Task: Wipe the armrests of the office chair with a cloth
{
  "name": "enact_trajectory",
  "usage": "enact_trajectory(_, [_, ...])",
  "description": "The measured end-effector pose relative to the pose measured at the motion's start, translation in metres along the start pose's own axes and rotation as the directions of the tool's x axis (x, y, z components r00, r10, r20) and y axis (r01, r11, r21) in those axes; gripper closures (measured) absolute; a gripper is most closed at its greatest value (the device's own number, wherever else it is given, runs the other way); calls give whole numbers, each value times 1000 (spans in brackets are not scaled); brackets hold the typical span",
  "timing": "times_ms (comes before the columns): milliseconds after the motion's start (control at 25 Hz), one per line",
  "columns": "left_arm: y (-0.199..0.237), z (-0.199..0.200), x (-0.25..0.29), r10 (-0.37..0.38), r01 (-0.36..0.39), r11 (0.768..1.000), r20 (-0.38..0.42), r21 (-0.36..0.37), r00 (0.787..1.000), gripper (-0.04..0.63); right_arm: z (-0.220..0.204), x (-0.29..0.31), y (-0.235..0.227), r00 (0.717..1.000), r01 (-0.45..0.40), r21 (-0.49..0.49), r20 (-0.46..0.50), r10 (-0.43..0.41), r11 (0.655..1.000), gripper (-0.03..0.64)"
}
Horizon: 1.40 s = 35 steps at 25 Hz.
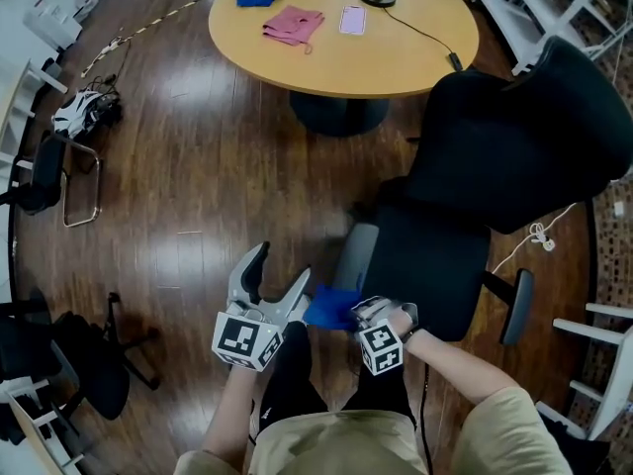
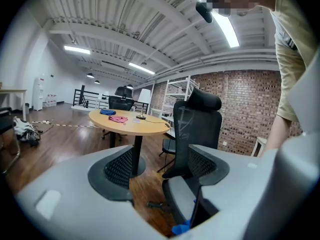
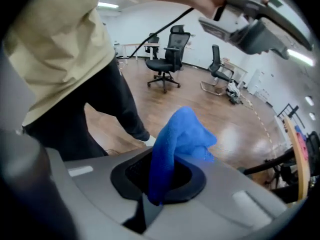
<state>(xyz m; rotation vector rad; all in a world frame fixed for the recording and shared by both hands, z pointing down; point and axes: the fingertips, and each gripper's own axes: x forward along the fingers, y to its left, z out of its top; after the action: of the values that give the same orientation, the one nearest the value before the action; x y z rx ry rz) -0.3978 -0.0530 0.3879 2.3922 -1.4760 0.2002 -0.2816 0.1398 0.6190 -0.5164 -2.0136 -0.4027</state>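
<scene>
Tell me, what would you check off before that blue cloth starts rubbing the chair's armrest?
1. Cloth held firmly: the right gripper is shut on the blue cloth, with a good fold sticking out. Ok.
2. Other tool out of the way: the left gripper is open, with nothing between its jaws. Ok.
3. Near armrest bare: nothing lies on its grey pad. Ok.
4. Cloth touching that armrest: it sits at the pad's near end, but contact is unclear. Cannot tell.
5. Far armrest bare and in view. Ok.
</scene>
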Motion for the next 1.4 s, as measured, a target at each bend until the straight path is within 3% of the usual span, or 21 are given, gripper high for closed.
enact_trajectory(120, [-1,1,1,5,-5,1000,1,-7,1000,278,4,-11,14,999,-28,40,36,26,999,595])
enact_trajectory(240, [-1,4,-3,3,-3,1000,14,-6,1000,278,-3,-59,-40,985,129,221,82,-150,967,595])
enact_trajectory(320, [1,6,-6,13,-12,1000,19,-11,1000,278,-26,-96,-93,952,271,331,44,-302,904,595])
enact_trajectory(440, [2,10,-10,31,-31,999,24,-22,999,278,-81,-139,-163,872,476,404,-100,-479,781,596])
enact_trajectory(520, [2,10,-12,31,-31,999,31,-21,999,278,-114,-152,-196,824,564,395,-204,-529,725,597])
enact_trajectory(560, [3,10,-13,32,-31,999,29,-18,999,278,-126,-149,-207,817,576,385,-239,-525,721,596])
enact_trajectory(600, [4,11,-14,34,-33,999,24,-17,999,278,-133,-138,-213,825,565,372,-259,-502,737,597])
enact_trajectory(760, [3,4,-14,37,-37,999,18,-23,999,278,-129,-74,-183,909,400,296,-251,-334,867,597])
enact_trajectory(960, [4,7,-10,50,-49,998,24,-36,998,279,-64,-31,-98,971,231,221,-109,-211,948,597])
enact_trajectory(1120, [1,8,-5,45,-43,998,28,-49,999,279,-13,-10,-33,995,97,176,-5,-98,980,596])
enact_trajectory(1280, [0,4,-3,37,-36,998,28,-51,999,279,5,-11,2,998,-47,147,57,39,988,596])
enact_trajectory(1320, [0,6,-4,39,-38,998,26,-52,999,279,2,-21,-3,996,-45,176,80,31,983,597])
enact_trajectory(1400, [2,9,-7,46,-45,998,26,-49,999,279,-14,-54,-39,990,35,308,123,-76,951,597])
